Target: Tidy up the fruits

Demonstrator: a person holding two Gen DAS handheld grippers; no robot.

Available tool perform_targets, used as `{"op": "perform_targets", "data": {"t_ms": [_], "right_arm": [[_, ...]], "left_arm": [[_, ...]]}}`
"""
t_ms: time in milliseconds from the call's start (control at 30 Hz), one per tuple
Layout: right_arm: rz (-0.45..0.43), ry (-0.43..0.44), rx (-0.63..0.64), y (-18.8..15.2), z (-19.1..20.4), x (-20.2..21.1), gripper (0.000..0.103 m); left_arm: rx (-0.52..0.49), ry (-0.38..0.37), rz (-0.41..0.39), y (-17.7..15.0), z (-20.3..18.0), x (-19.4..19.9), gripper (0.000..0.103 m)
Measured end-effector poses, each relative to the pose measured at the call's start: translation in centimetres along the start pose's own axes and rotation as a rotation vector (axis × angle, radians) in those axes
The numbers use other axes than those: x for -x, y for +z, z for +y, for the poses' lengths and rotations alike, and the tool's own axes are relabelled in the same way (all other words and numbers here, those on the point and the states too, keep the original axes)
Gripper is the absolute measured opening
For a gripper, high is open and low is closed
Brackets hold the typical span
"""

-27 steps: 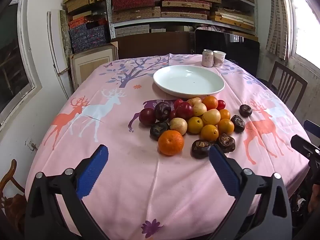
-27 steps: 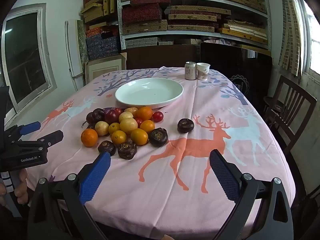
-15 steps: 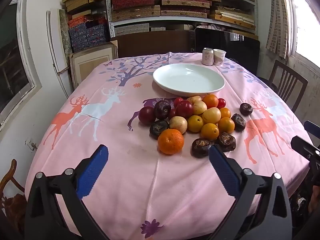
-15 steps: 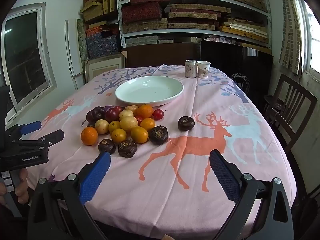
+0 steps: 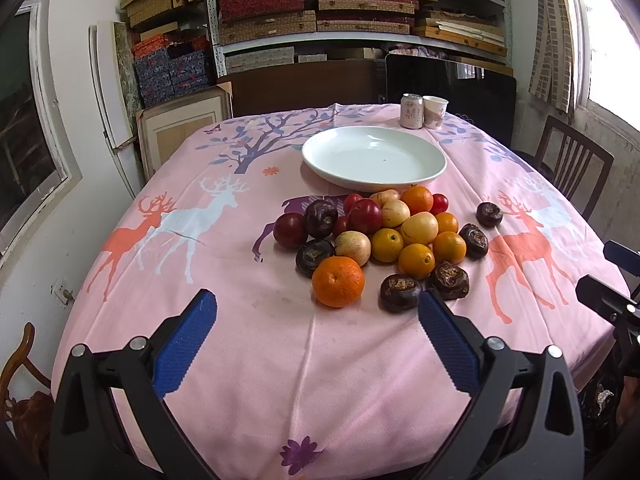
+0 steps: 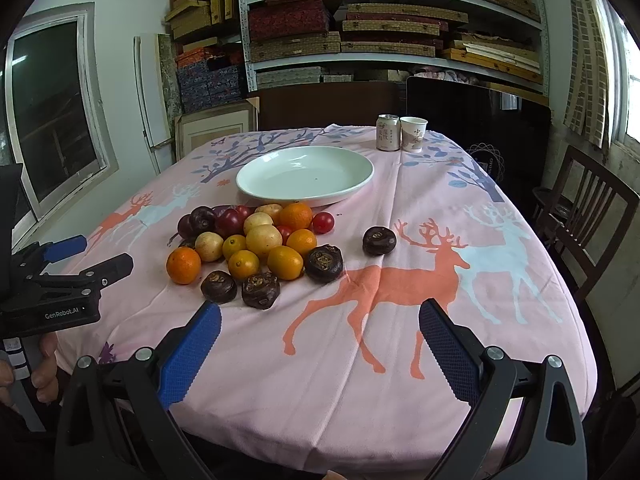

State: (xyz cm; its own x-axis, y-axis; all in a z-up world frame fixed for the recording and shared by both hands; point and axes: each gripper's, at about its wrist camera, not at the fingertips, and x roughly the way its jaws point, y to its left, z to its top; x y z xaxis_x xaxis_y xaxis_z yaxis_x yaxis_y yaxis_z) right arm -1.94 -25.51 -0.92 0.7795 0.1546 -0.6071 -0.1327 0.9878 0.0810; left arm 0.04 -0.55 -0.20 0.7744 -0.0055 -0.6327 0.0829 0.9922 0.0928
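Since earlier frames, fruit pile (image 5: 380, 240) sits slightly lower and nearer in both views; fruits themselves unshifted. Left gripper (image 5: 318, 320) spread wide, empty, above cloth just short of big orange (image 5: 338, 286). Right gripper (image 6: 320, 326) also spread wide, empty, over orange deer print. Pile lies on pink tablecloth (image 5: 248, 344) just before empty white plate (image 5: 374, 158). Only right view shows person's hand (image 6: 24, 372) gripping left gripper's handle; left view catches only right gripper's tips at frame edge.
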Motion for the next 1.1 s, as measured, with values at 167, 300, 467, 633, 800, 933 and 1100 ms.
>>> {"op": "perform_targets", "data": {"t_ms": [167,300,467,633,800,933,1100], "right_arm": [[0.006,0.003,-0.001,-0.03,-0.05,-0.06,0.099],[0.007,0.004,-0.001,-0.07,0.0,-0.07,0.099],[0.01,0.006,0.001,-0.14,0.04,-0.19,0.099],[0.014,0.009,0.001,-0.24,0.15,-0.33,0.099],[0.014,0.009,0.002,-0.28,0.2,-0.36,0.099],[0.013,0.008,0.001,-0.29,0.21,-0.35,0.099],[0.014,0.009,0.002,-0.32,0.22,-0.34,0.099]], "left_arm": [[0.002,0.0,0.002,-0.04,-0.08,0.04,0.099],[0.0,0.0,0.001,-0.06,-0.09,0.01,0.099],[0.002,0.0,0.002,-0.06,-0.09,0.02,0.099],[0.001,0.0,0.003,-0.05,-0.08,-0.03,0.099],[0.001,0.0,0.003,-0.05,-0.07,-0.03,0.099],[0.001,-0.001,0.003,-0.05,-0.05,-0.05,0.099],[0.001,-0.001,0.004,-0.04,-0.04,-0.07,0.099]]}}
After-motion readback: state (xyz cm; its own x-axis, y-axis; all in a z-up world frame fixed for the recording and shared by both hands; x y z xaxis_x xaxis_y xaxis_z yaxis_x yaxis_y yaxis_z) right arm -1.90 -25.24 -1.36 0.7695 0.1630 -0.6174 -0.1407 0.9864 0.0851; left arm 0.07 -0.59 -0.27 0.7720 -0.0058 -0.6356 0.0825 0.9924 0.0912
